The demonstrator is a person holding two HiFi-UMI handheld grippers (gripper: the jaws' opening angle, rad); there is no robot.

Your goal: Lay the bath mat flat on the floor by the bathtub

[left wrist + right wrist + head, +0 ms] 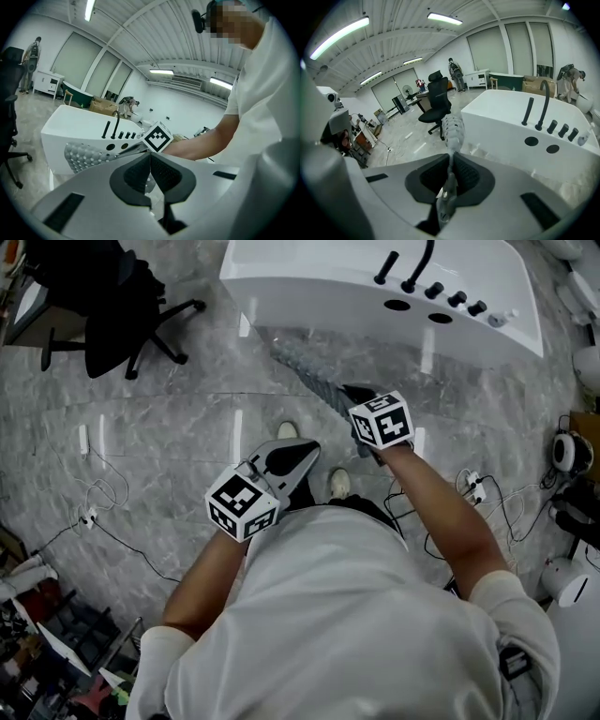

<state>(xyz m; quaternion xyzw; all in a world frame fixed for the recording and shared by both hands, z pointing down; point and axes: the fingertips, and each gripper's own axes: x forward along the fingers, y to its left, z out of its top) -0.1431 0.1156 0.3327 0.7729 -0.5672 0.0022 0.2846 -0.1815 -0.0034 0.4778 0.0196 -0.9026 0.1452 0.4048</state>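
right gripper [451,164] jaws clamped on an edge of the bath mat [302,374] | left gripper [150,161] jaws pressed together, nothing between | mat (grey, studded, bunched narrow) stretches from right gripper toward the bathtub [309,292] front wall, not flat | left gripper farther from bathtub than right

Person wears a white short-sleeved T-shirt [347,615] and white shoes [339,484]. Left claw [307,450] and right claw [354,396]: light grey shells, black textured pads [136,176]. Each carries a white cube [243,503] with black square markers.
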